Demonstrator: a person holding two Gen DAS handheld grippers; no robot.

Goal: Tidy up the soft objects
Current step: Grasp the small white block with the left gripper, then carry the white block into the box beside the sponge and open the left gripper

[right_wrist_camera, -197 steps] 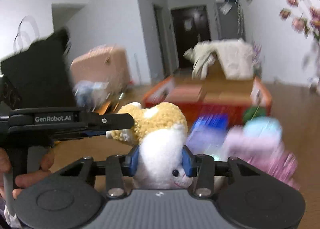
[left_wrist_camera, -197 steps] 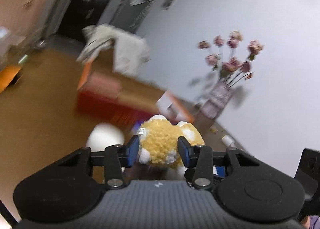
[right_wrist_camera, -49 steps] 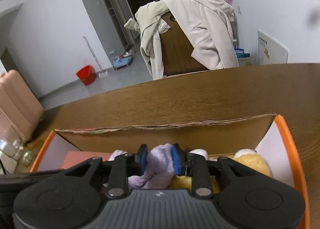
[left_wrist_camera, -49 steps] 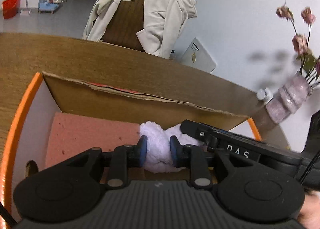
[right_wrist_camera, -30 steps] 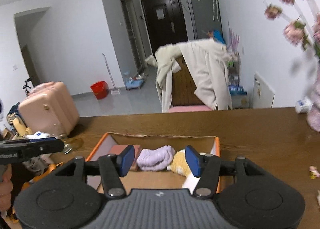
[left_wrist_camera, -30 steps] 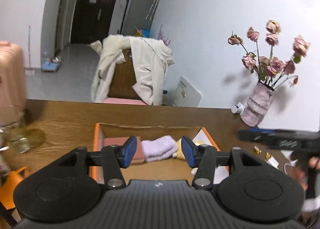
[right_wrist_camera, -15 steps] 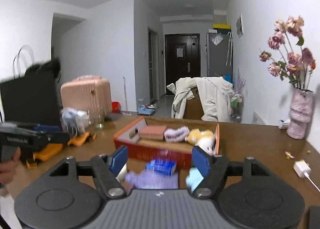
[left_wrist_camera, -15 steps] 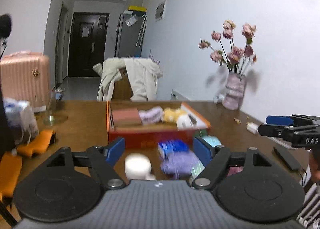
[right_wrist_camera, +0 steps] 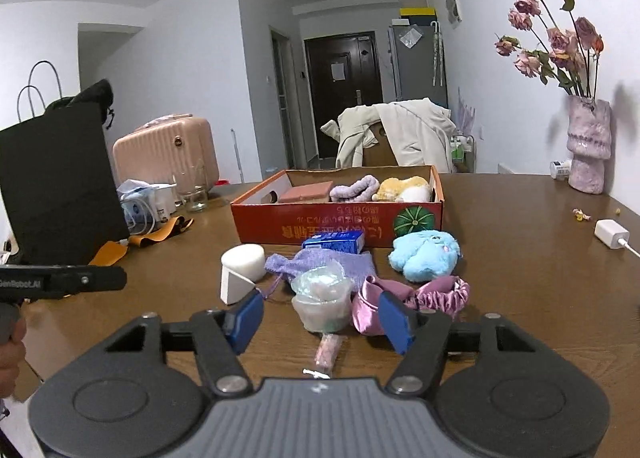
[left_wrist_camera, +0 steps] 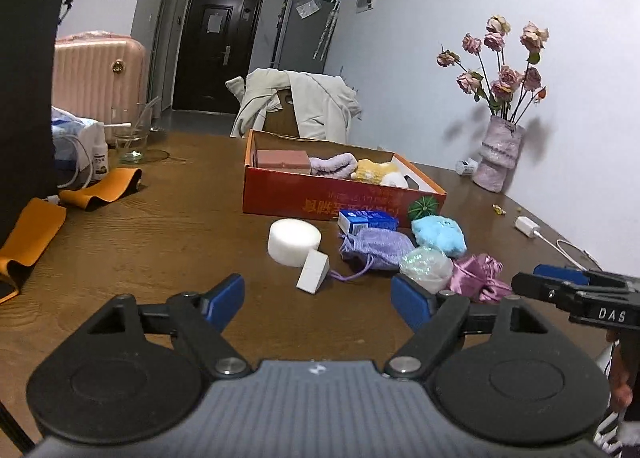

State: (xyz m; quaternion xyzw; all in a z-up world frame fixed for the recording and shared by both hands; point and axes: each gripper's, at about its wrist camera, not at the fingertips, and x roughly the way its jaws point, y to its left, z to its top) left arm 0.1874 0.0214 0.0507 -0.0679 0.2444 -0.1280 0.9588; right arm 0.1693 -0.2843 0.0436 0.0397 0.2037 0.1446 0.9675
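Observation:
An orange cardboard box (left_wrist_camera: 320, 194) (right_wrist_camera: 320, 224) stands mid-table and holds a pink sponge (right_wrist_camera: 306, 192), a lilac towel (right_wrist_camera: 354, 188) and a yellow-white plush (right_wrist_camera: 404, 188). In front of it lie a white round sponge (left_wrist_camera: 294, 242), a white wedge (left_wrist_camera: 313, 271), a lilac drawstring pouch (left_wrist_camera: 376, 248), a light blue plush (right_wrist_camera: 424, 254), a pink satin scrunchie (right_wrist_camera: 420, 294), a clear crinkly pack (right_wrist_camera: 322, 296) and a blue carton (right_wrist_camera: 334, 241). My left gripper (left_wrist_camera: 318, 300) is open and empty near the table's front. My right gripper (right_wrist_camera: 320, 318) is open and empty just before the crinkly pack.
A black bag (right_wrist_camera: 60, 178), orange straps (left_wrist_camera: 100, 186), a glass (left_wrist_camera: 130, 138) and a pink suitcase (right_wrist_camera: 168, 154) stand at the left. A vase of dried roses (right_wrist_camera: 588, 150) and a white charger (right_wrist_camera: 610, 234) are at the right. A chair with a coat (right_wrist_camera: 400, 134) stands behind the table.
Both grippers let go of the lilac towel in the box, opened wide and pulled back to the table's near side. The yellow-white plush held earlier now lies in the box.

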